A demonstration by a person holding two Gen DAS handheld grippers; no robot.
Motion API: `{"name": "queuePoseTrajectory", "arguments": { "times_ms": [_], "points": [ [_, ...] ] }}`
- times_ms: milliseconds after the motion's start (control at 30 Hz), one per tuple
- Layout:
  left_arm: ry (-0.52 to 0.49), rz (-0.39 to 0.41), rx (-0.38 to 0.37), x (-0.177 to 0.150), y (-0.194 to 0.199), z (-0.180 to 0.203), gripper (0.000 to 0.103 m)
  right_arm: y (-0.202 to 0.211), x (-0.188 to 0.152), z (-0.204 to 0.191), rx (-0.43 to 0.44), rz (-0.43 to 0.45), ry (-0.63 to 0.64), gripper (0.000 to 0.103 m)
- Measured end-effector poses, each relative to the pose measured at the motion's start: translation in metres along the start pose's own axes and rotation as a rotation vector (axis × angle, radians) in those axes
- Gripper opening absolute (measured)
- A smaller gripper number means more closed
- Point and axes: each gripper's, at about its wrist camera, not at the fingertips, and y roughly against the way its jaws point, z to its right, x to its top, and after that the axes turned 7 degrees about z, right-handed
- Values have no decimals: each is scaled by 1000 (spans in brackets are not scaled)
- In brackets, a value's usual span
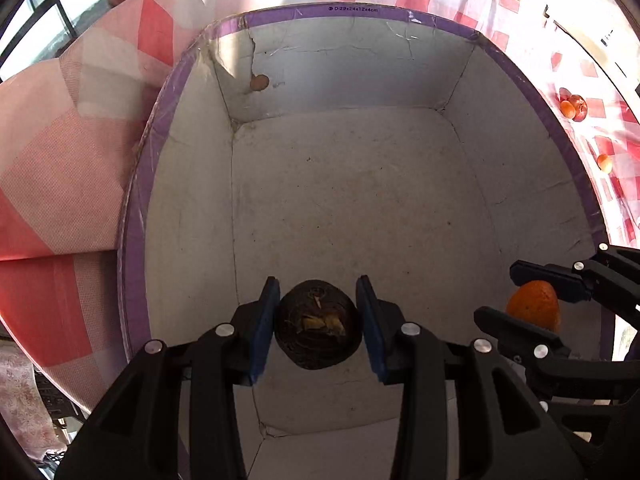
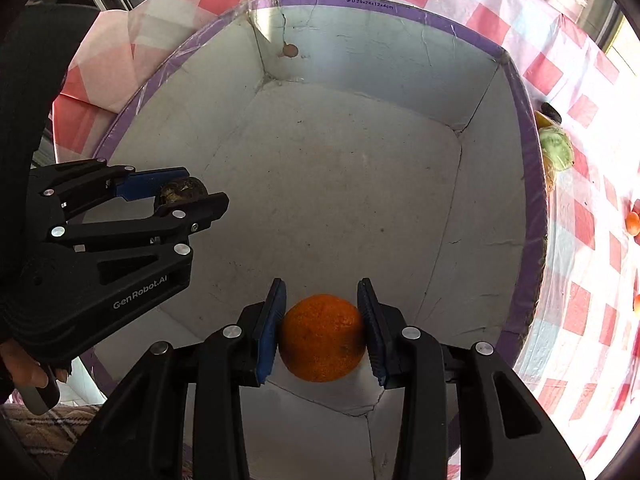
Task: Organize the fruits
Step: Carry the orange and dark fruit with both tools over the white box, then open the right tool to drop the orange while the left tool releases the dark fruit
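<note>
My left gripper [image 1: 318, 320] is shut on a dark brown round fruit [image 1: 319, 326] and holds it over the white box with a purple rim [image 1: 360, 10]. My right gripper [image 2: 322, 328] is shut on an orange [image 2: 322, 338] and holds it over the same box [image 2: 534, 200]. In the left wrist view the right gripper [image 1: 520, 292] with the orange [image 1: 534, 306] is at the right, near the box's right wall. In the right wrist view the left gripper [image 2: 192, 190] with the brown fruit [image 2: 182, 190] is at the left. Nothing lies on the box floor.
The box stands on a pink and white checked tablecloth [image 1: 60, 184]. To its right lie small orange and red fruits [image 1: 573, 107], another small orange fruit [image 1: 604, 162], and a green round fruit [image 2: 557, 148] against the box's outer wall.
</note>
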Motion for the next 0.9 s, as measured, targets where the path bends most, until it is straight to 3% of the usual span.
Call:
{"name": "queuePoseTrajectory", "arguments": {
  "times_ms": [200,433,567,767,900],
  "points": [
    [-6,-7,-3,-3,-5,0,42,-15,-4,-4,2,-25,6,38],
    [-36,-13,-25,-4,-7,2,55,-21,-1,-6,17,-25,-14,40],
    [-26,-12,-47,-3,-7,0,58,-19,0,-9,30,-14,-1,54],
    [-10,38,-115,-5,0,-2,62,-13,-3,-14,22,16,27,61],
    [-38,54,-112,-6,4,5,69,2,-13,-24,46,77,48,64]
  ]
}}
